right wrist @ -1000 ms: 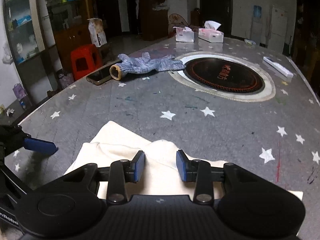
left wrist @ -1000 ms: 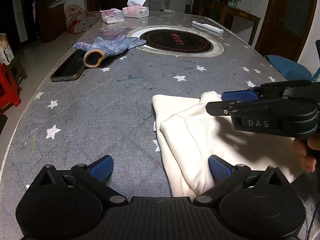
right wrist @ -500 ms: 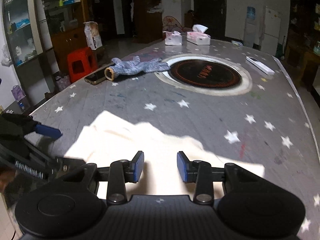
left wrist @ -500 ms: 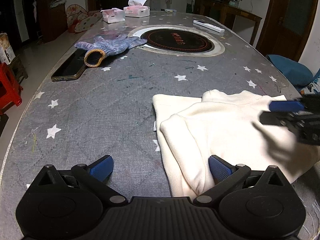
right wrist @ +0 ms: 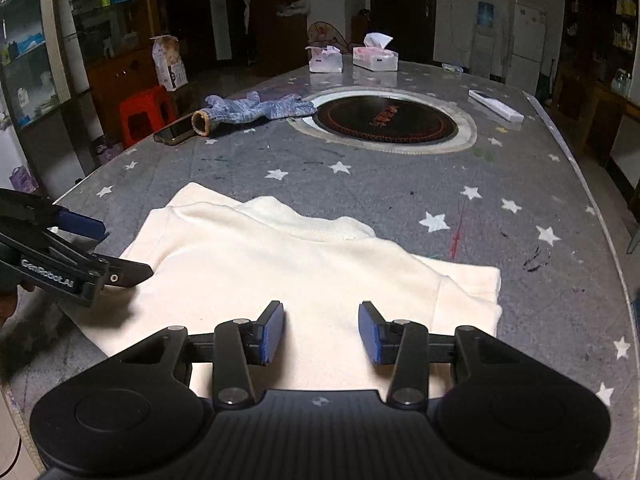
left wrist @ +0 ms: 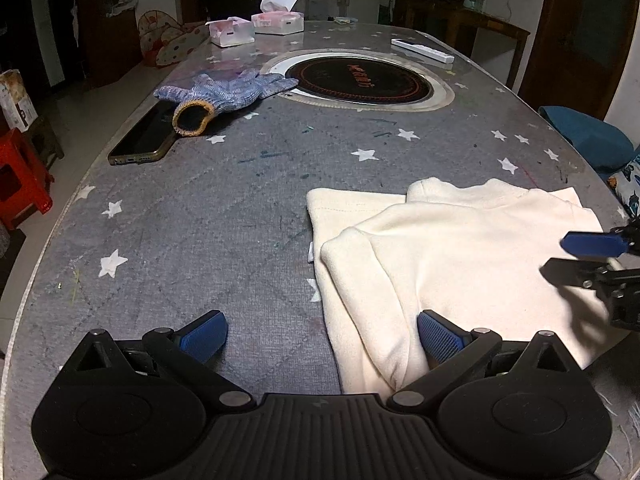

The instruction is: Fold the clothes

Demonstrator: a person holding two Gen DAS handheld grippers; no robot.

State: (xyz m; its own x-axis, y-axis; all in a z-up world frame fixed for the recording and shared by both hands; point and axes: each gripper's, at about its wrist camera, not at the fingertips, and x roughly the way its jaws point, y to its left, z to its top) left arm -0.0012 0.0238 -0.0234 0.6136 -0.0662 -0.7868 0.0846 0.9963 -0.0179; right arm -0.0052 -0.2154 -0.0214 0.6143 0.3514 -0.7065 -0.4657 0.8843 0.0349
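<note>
A cream-white garment [left wrist: 460, 256] lies partly folded on the grey star-patterned table [left wrist: 200, 240]; it also shows in the right wrist view [right wrist: 288, 264]. My left gripper [left wrist: 320, 332] is open wide and empty, low over the garment's left edge, its right pad beside a fold. It also shows at the left of the right wrist view [right wrist: 116, 248]. My right gripper [right wrist: 320, 330] is open and empty, hovering over the garment's near edge. It also shows at the right of the left wrist view [left wrist: 576, 256].
A blue knit glove [left wrist: 228, 94] and a phone [left wrist: 144, 136] lie at the far left. A round black hotplate [left wrist: 360, 80] is set in the table's middle. Two tissue boxes [left wrist: 256, 26] and a white remote [left wrist: 422, 50] lie at the far end.
My right gripper has pulled back from over the garment's middle toward its near right edge, open and empty. My left gripper has not moved.
</note>
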